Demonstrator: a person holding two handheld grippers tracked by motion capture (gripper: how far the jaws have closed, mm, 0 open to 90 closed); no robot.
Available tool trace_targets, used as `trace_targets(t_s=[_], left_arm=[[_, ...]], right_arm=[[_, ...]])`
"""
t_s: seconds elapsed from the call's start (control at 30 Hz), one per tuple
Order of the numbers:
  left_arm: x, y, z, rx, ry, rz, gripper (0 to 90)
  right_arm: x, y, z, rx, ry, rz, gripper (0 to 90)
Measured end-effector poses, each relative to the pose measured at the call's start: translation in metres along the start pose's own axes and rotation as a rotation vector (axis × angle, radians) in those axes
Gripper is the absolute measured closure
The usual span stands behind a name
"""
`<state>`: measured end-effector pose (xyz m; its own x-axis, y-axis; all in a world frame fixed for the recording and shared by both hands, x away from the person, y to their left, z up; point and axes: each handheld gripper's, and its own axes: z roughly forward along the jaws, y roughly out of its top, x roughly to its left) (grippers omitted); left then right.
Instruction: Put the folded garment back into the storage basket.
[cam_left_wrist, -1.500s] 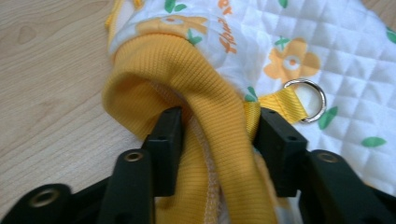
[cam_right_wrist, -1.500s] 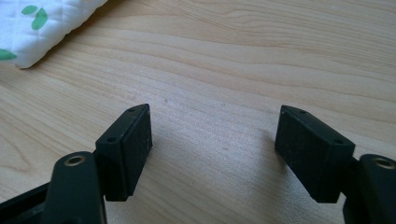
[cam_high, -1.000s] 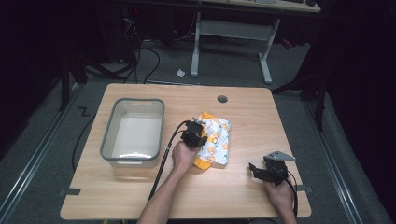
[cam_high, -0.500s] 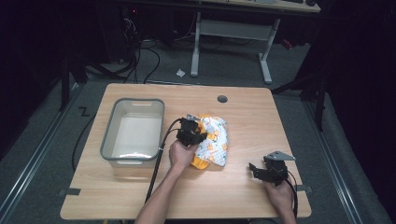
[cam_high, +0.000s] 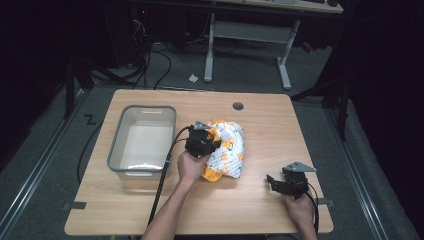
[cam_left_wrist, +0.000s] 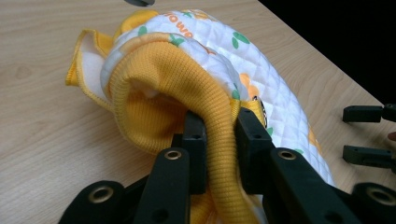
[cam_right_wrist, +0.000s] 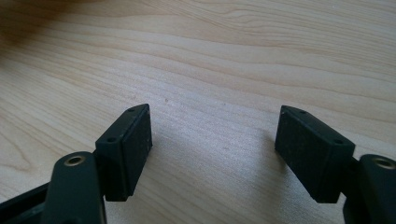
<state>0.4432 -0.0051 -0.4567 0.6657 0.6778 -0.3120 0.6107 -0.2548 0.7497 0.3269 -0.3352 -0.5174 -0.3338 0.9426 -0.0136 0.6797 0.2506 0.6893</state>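
Fingers (cam_left_wrist: 194, 140) of the left gripper (cam_left_wrist: 217, 135) are clamped on a fold of yellow ribbed knit, the cuff or hem of a small quilted garment (cam_left_wrist: 224, 65). In the left gripper view the knit band runs down between the two black fingers from 12 o'clock to 6 o'clock, and the rest of the garment, white with orange and green print, bulges away above and to 1 o'clock of them, its bulk lying on the worktop (cam_left_wrist: 46, 102).

In the high view the garment (cam_high: 227, 150) lies crumpled near the middle of the worktop (cam_high: 280, 125), with the left gripper (cam_high: 200, 142) at its 9 o'clock edge and the left hand (cam_high: 189, 167) behind it. A clear plastic bin (cam_high: 142, 141) stands just beside the gripper at its 9 o'clock; whether anything is in it I cannot tell. A black cable (cam_high: 162, 185) trails from the gripper toward 6 o'clock.

The right gripper (cam_high: 286, 184) rests near the front edge of the worktop, at about 4 o'clock from the garment and well apart from it, held by the right hand (cam_high: 300, 210). In its own view its fingers (cam_right_wrist: 128, 149) stand wide apart around bare wood (cam_right_wrist: 224, 56), gripping nothing.

A round hole (cam_high: 238, 106) sits in the worktop at 12 o'clock of the garment.
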Motion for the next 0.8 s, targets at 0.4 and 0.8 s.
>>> trace_targets(t_s=[0.4, 0.8], left_arm=[[0.002, 0.003, -0.028, -0.040, -0.019, 0.000, 76.4], [0.007, 0.004, -0.050, -0.065, -0.023, -0.005, 76.4]], right_arm=[[0.000, 0.000, 0.000, 0.000, 0.000, 0.001, 27.4], [0.000, 0.000, 0.000, 0.000, 0.000, 0.002, 27.5]])
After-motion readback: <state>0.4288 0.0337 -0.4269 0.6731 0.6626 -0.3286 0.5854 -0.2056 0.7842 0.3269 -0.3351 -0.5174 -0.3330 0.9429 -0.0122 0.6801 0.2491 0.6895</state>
